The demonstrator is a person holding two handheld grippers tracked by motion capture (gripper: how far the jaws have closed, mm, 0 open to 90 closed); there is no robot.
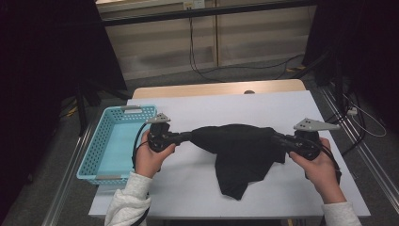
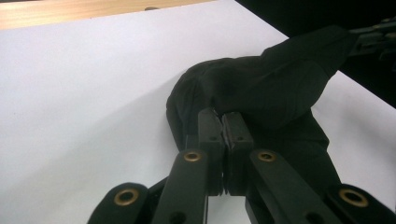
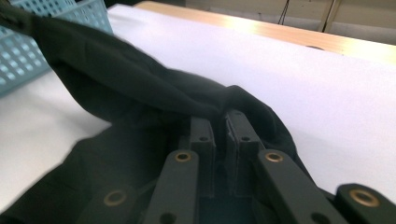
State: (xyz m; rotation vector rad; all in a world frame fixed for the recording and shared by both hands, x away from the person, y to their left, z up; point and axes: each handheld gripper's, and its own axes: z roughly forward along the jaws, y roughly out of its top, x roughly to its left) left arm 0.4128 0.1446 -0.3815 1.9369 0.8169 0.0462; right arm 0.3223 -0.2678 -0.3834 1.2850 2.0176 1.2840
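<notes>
On the white tabletop, right of the light blue mesh basket, I log item one: a black garment, stretched between my two tools, its upper edge pulled into a band and the rest hanging in a loose fold whose tip rests on the white surface nearer me than the basket. Item two: left gripper, beside the basket's right wall, jaws pressed together on the garment's left end; in the left gripper view the black cloth bunches right at the closed tips. Item three: right gripper, well apart from the basket on the far side of the garment, jaws drawn in and pinching the right end; in the right gripper view a fold of cloth sits between the tips, with a narrow slot left between them. Item four: the basket, seen again at the upper left of the right gripper view, behind the stretched cloth. Item five: a wooden table edge beyond the white surface, farther from me than the basket.
</notes>
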